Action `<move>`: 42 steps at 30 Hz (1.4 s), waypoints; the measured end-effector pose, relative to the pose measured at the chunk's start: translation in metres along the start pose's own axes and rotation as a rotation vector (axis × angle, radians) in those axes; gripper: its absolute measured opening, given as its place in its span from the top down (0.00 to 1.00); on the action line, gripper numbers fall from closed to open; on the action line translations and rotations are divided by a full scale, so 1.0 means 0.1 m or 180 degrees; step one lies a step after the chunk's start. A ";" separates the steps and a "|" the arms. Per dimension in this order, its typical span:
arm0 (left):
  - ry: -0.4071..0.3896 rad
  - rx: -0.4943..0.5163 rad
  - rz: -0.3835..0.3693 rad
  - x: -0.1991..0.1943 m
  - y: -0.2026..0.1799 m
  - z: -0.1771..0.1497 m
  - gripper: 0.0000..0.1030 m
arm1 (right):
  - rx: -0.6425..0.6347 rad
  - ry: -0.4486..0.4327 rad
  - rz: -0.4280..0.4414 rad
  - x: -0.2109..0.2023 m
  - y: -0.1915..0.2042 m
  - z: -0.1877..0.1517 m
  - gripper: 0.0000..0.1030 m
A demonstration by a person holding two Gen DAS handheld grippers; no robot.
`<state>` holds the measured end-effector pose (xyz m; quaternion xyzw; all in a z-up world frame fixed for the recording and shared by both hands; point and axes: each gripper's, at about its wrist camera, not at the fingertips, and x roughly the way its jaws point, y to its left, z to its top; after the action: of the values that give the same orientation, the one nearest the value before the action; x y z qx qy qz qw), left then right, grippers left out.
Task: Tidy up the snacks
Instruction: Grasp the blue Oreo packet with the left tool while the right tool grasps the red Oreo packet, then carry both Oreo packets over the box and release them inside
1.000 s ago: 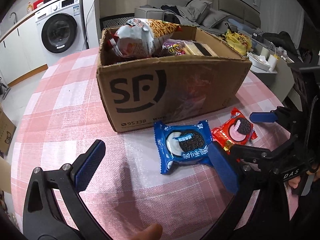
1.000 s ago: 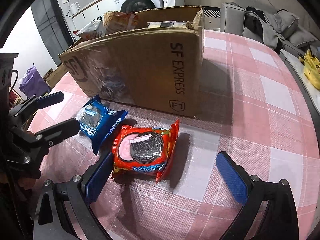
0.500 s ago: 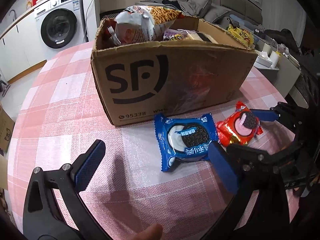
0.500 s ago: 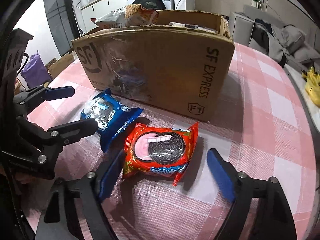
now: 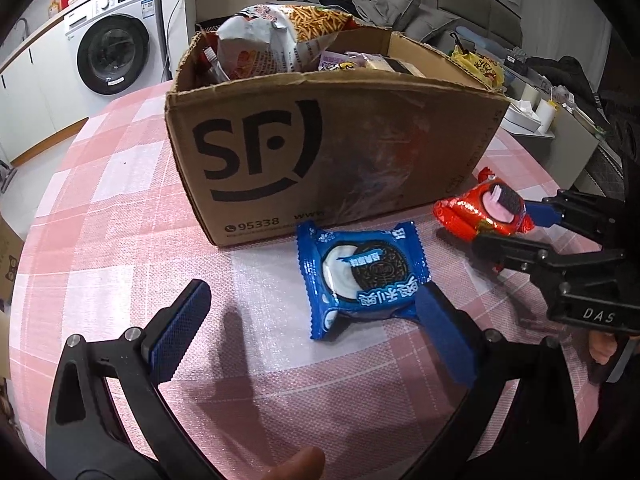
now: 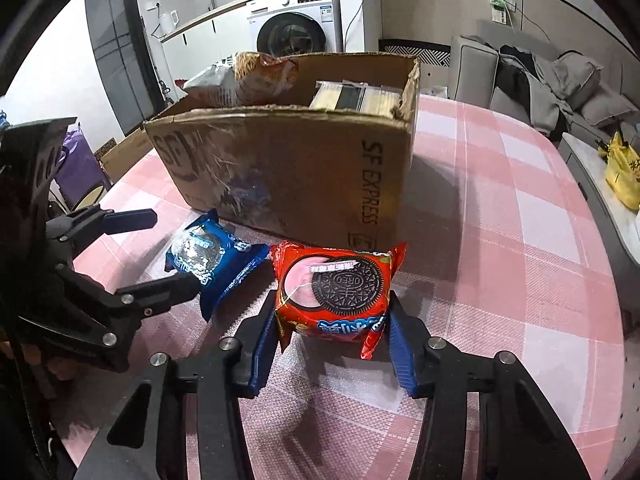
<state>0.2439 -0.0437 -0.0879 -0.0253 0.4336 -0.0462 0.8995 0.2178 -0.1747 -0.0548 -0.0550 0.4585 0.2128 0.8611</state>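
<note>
Box (image 5: 340,152) is mostly loaded already, but just in front of it the left gripper (image 5: 312,328) sits wide open around the blue Oreo pack (image 5: 362,276), while the right gripper (image 6: 332,344) is clamped on the red Oreo pack (image 6: 336,288), so those two look left.

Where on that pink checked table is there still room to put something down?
Bare cloth lies left of the cardboard box, toward the washing machine, and right of the box beyond the red Oreo pack. In front of the box it is crowded: the blue Oreo pack, the red one, both grippers.
</note>
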 end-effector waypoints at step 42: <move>-0.0235 0.0117 -0.0384 -0.15 -0.24 -0.08 0.60 | -0.0052 -0.0148 -0.0056 -0.21 -0.01 0.03 0.52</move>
<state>0.2267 -0.0665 -0.0788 -0.0365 0.3969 -0.1073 0.9108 0.2106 -0.1815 -0.0358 -0.0611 0.4360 0.2102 0.8729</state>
